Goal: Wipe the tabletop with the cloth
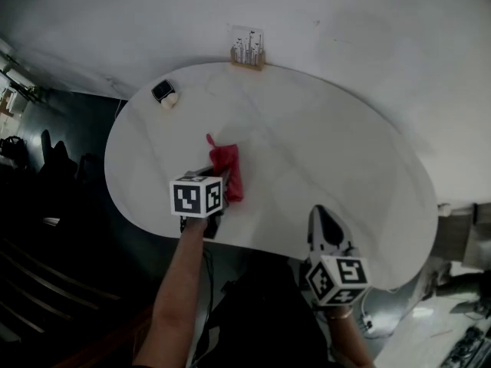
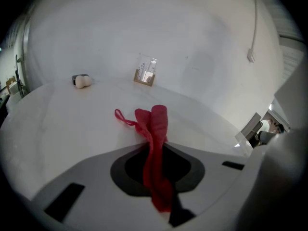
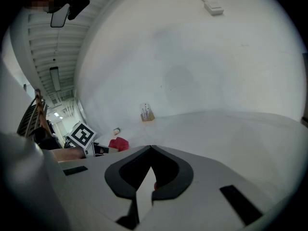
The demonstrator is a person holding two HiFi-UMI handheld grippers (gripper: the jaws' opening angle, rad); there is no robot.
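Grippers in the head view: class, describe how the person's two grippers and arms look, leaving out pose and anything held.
The left gripper and right gripper each carry a white cube with black square markers. Each claw is pale grey with dark inner pads. Both forearms are bare, with no sleeves showing.

The counter is bare across its middle and right. A small rack stands at the back edge by the wall, a small dark-and-cream object near the far-left rim, the cloth left of centre.
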